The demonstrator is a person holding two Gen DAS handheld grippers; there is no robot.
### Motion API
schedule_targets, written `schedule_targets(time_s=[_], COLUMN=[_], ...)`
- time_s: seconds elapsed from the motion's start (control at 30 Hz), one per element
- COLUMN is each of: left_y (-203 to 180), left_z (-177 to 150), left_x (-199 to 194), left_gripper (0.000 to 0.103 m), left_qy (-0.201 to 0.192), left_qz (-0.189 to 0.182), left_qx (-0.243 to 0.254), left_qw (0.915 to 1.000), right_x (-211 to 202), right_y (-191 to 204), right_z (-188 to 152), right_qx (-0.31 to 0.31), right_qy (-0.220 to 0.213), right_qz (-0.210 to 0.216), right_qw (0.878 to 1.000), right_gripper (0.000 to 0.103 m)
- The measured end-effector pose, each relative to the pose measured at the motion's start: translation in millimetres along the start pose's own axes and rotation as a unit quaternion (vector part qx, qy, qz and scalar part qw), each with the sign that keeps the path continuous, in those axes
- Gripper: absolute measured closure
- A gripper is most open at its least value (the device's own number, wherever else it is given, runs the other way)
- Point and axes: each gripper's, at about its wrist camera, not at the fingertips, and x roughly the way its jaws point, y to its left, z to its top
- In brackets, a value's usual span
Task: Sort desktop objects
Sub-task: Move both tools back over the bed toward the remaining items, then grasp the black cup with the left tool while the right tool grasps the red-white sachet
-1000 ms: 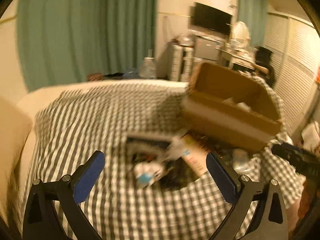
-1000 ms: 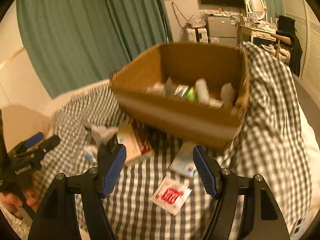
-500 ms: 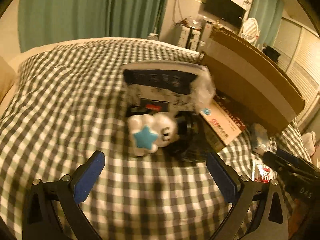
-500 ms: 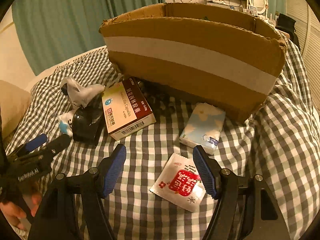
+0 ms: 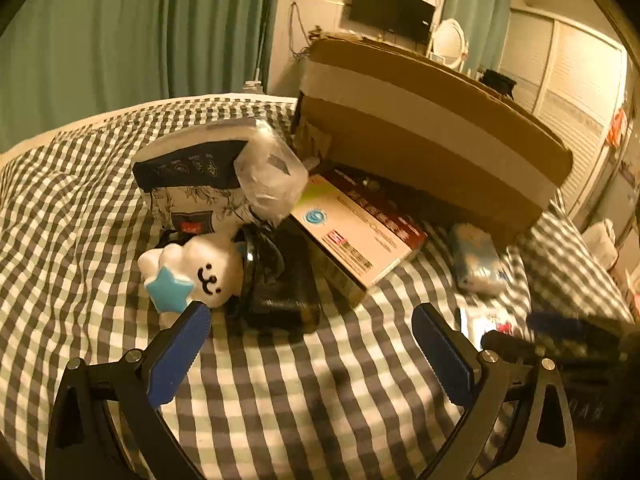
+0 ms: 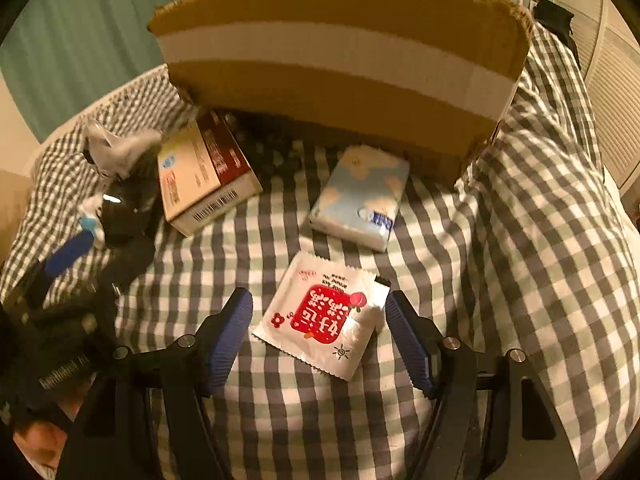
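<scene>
right gripper (image 6: pixel 318 322) hangs low over the checked cloth (image 6: pixel 520 240), jaws wide apart w/ the white-and-red sachet (image 6: pixel 324 316) lying flat between them, pads not pressing it. blue tissue pack (image 6: pixel 360 196) sits just beyond, near the cardboard box (image 6: pixel 340 60). left gripper (image 5: pixel 310 332) also open, nothing in it, near the white cloud toy (image 5: pixel 196 270) & black case (image 5: pixel 280 288).
</scene>
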Motion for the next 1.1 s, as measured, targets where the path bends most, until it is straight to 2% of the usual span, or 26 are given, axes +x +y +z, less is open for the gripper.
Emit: schedule_targets(time_s=[0.13, 0.23, 0.27, 0.3, 0.33, 0.37, 0.4, 0.5, 0.53, 0.63, 0.77, 0.9, 0.97, 1.03, 1.1], left_y=[3.3, 1.9, 2.0, 1.7, 4.9, 10.5, 16.2, 39.6, 45.2, 44.4, 40.5, 38.0, 35.0, 34.8, 33.8], left_z=[9.4, 16.9, 18.4, 19.6, 19.7, 19.0, 18.2, 9.8, 5.9, -1.4, -15.1, -24.5, -20.8, -15.2, -11.9], left_x=[18.7, 25.2, 27.0, 28.9, 28.0, 27.3, 26.1, 20.3, 14.7, 5.5, 1.3, -1.8, -4.2, -7.3, -6.9], left_gripper=[0.005, 0.005, 0.008, 0.017, 0.024, 0.038, 0.051, 0.063, 0.064, 0.070, 0.082, 0.082, 0.080, 0.072, 0.049], left_qy=[0.003, -0.009, -0.010, -0.013, -0.015, -0.010, -0.006, 0.006, 0.002, 0.009, 0.042, 0.051, 0.039, 0.023, 0.018], left_qz=[0.005, 0.010, 0.012, 0.016, 0.022, 0.025, 0.021, -0.015, -0.020, -0.014, -0.009, -0.009, 0.001, 0.001, -0.002], left_qx=[-0.003, -0.008, -0.009, -0.009, -0.009, -0.013, -0.018, -0.065, -0.081, -0.075, -0.063, -0.072, -0.067, -0.068, -0.070], left_qw=[1.0000, 0.9999, 0.9998, 0.9997, 0.9996, 0.9996, 0.9996, 0.9978, 0.9965, 0.9971, 0.9971, 0.9960, 0.9970, 0.9974, 0.9974], right_x=[12.8, 18.6, 20.2, 21.9, 22.6, 21.8, 20.8, 15.1, 13.5, 7.9, -0.1, -8.5, -12.4, -16.5, -18.8], right_y=[0.6, 9.1, 11.6, 13.3, 14.3, 15.3, 16.1, 16.2, 15.0, 9.2, 4.4, 0.7, -3.9, -8.5, -11.0], right_z=[-1.1, -1.9, -2.9, -3.8, -4.5, -5.1, -5.5, -8.3, -8.9, -10.5, -14.3, -17.6, -18.4, -19.1, -19.7], right_qx=[-0.003, -0.027, -0.035, -0.042, -0.048, -0.054, -0.058, -0.063, -0.061, -0.050, -0.046, -0.042, -0.032, -0.023, -0.020], right_qy=[0.021, 0.029, 0.032, 0.036, 0.037, 0.037, 0.036, 0.031, 0.029, 0.026, 0.024, 0.019, 0.019, 0.019, 0.020], right_qz=[-0.002, -0.015, -0.021, -0.027, -0.033, -0.034, -0.034, -0.033, -0.031, -0.021, -0.009, 0.003, 0.018, 0.027, 0.029], right_qw=[1.000, 0.999, 0.999, 0.998, 0.998, 0.997, 0.997, 0.997, 0.997, 0.998, 0.999, 0.999, 0.999, 0.999, 0.999], right_gripper=[0.034, 0.034, 0.034, 0.040, 0.051, 0.052, 0.059, 0.067, 0.070, 0.080, 0.085, 0.086, 0.086, 0.086, 0.086])
